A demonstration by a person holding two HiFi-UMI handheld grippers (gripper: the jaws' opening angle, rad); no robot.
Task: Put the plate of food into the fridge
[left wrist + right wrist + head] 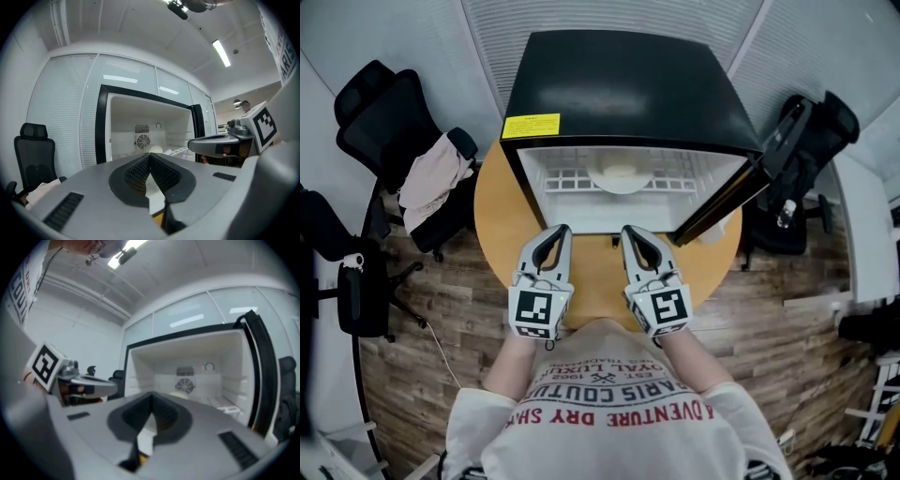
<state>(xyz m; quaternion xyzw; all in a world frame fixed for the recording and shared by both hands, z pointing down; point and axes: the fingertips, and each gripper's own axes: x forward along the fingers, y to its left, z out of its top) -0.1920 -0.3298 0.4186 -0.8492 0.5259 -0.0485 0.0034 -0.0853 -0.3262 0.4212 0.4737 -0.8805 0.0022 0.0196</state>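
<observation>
A black mini fridge [623,89] stands open on a round wooden table [492,206]. Inside, a white plate of pale food [620,175] rests on the wire shelf [562,178]. Both grippers hover side by side over the table, just in front of the fridge opening and apart from the plate. My left gripper [555,232] is shut and holds nothing, and my right gripper [630,232] is likewise shut and empty. In the left gripper view the closed tips [150,154] point into the fridge at the food [155,149]. The right gripper view shows the same over its tips [151,394], with the food [179,394] beyond.
The fridge door [727,202] is swung out to the right. A black office chair draped with pale cloth [431,178] stands left of the table, and another chair [802,178] stands to the right. The floor is wood plank.
</observation>
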